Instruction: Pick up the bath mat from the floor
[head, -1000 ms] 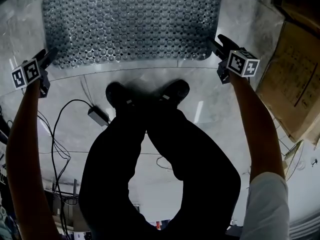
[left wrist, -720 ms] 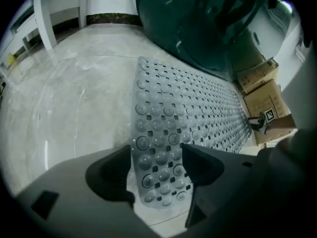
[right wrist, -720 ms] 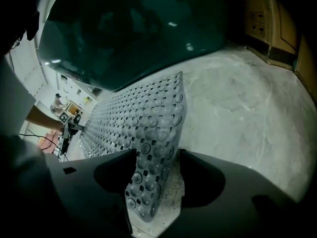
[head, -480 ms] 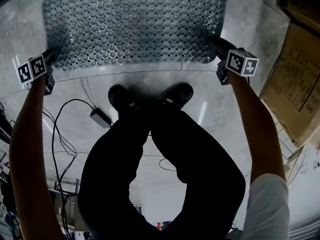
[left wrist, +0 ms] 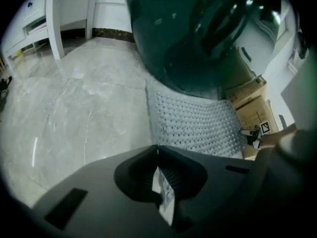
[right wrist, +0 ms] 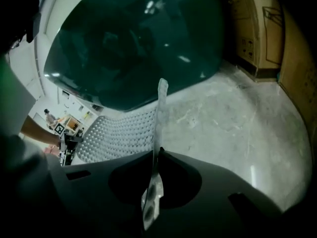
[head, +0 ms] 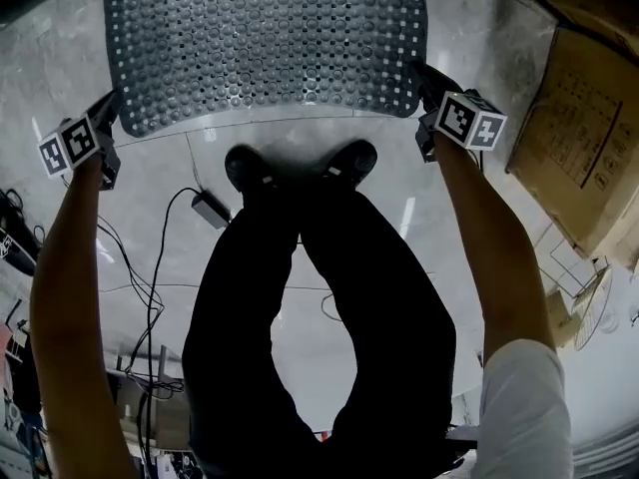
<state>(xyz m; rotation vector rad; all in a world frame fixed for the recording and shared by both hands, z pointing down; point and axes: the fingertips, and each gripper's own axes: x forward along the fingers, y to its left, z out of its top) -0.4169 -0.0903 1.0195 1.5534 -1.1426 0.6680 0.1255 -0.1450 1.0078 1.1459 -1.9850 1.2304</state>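
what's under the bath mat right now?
Grey marble floor shows around the bath mat, whose near corners are clamped by the left gripper and right gripper. Anything directly beneath it is covered.

Our head view is dim: legs [head: 319, 317] silhouetted black, glare streaking the marble floor [head: 403, 220] at three o'clock. Gripper views warp, corners black; the near bath mat [right wrist: 151, 202] edge blurs.

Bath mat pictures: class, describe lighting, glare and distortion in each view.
Head view: legs in silhouette, pale glare streak on the floor. Left gripper view: fisheye curve, dark corners, bath mat clear. Right gripper view: same curve, mat edge by jaws blurred.
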